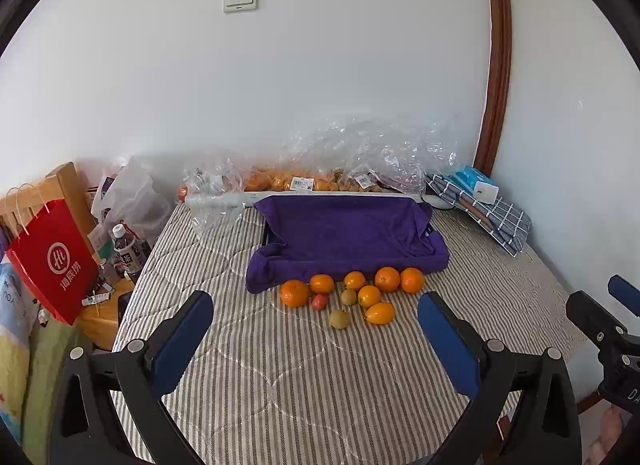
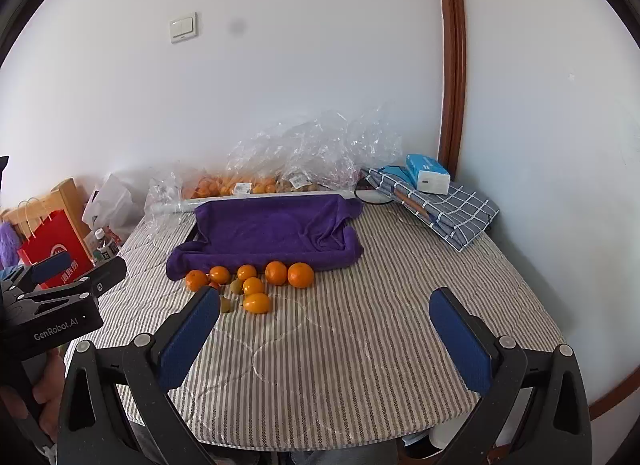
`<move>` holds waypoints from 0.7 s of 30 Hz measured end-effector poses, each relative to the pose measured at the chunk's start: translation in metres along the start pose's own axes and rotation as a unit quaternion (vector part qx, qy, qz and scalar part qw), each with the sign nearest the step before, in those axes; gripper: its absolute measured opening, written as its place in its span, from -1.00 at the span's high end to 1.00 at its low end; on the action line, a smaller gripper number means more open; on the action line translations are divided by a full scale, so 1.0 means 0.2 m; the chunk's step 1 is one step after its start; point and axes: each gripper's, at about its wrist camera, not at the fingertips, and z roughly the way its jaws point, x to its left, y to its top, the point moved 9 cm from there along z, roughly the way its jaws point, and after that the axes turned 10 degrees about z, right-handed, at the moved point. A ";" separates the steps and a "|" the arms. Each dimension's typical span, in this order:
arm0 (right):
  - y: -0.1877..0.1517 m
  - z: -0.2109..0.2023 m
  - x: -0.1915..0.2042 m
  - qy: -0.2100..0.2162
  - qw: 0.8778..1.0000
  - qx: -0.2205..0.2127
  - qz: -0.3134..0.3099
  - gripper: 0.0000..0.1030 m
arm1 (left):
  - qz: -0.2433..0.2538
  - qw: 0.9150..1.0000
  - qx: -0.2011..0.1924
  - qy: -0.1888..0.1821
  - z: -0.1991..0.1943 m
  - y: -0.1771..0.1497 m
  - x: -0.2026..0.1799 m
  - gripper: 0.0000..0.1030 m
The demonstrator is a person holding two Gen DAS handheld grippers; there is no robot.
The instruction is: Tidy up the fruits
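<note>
Several oranges (image 1: 387,279) (image 2: 276,273) lie in a loose cluster on the striped tablecloth, just in front of a tray draped in a purple towel (image 1: 344,233) (image 2: 272,229). Among them are an oval yellow-orange fruit (image 1: 380,313) (image 2: 258,303), two small greenish fruits (image 1: 339,319) (image 2: 236,286) and a small red fruit (image 1: 319,301). My left gripper (image 1: 314,299) is open and held short of the cluster, holding nothing. My right gripper (image 2: 325,293) is open too, to the right of the fruits. Its left finger (image 2: 192,329) hides part of the cluster.
Crumpled clear bags (image 1: 360,153) with more fruit lie along the back wall behind a white roll (image 1: 224,199). At back right, a blue tissue box (image 1: 476,181) sits on a folded checked cloth (image 1: 500,221). Left of the table are a red paper bag (image 1: 52,261) and a bottle (image 1: 124,243).
</note>
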 end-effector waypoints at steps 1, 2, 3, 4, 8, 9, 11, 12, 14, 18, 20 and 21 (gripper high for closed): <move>0.00 0.00 0.00 0.001 1.000 0.000 0.001 -0.99 | -0.003 1.000 0.000 -0.002 0.00 0.00 0.00 -1.00; 0.00 0.00 0.00 0.002 1.000 0.001 0.001 -0.99 | -0.005 1.000 0.000 -0.004 0.00 0.00 0.00 -1.00; 0.00 0.00 0.00 0.002 1.000 0.001 0.001 -0.99 | -0.006 1.000 0.001 -0.004 0.00 0.00 0.00 -1.00; 0.00 0.00 0.00 0.002 1.000 0.000 0.002 -0.99 | -0.006 1.000 0.001 -0.004 0.00 0.00 0.00 -1.00; 0.01 0.01 0.00 0.001 1.000 0.002 0.002 -0.99 | -0.005 1.000 -0.001 -0.005 0.00 0.00 0.00 -1.00; 0.01 0.01 0.00 0.001 1.000 0.000 0.002 -0.99 | -0.005 1.000 -0.002 -0.005 0.00 0.00 0.01 -1.00; 0.01 0.01 0.00 0.000 1.000 -0.002 0.003 -0.99 | -0.004 1.000 -0.002 -0.004 0.00 0.00 0.01 -1.00; 0.01 0.01 0.00 0.001 1.000 -0.001 0.004 -0.99 | -0.004 1.000 -0.001 -0.004 0.00 0.00 0.01 -1.00; 0.01 0.01 0.00 0.001 1.000 0.000 0.004 -0.99 | -0.003 1.000 -0.001 -0.005 0.00 0.00 0.01 -1.00; 0.01 0.01 0.00 0.001 1.000 -0.001 0.004 -0.99 | -0.008 1.000 -0.002 -0.006 0.00 0.00 0.01 -1.00; 0.01 0.01 0.00 0.003 1.000 -0.001 0.004 -0.99 | -0.008 1.000 -0.003 -0.007 0.00 0.01 0.02 -1.00; 0.01 0.01 0.01 0.002 1.000 -0.002 0.003 -0.99 | -0.008 1.000 -0.004 -0.006 0.00 0.01 0.02 -1.00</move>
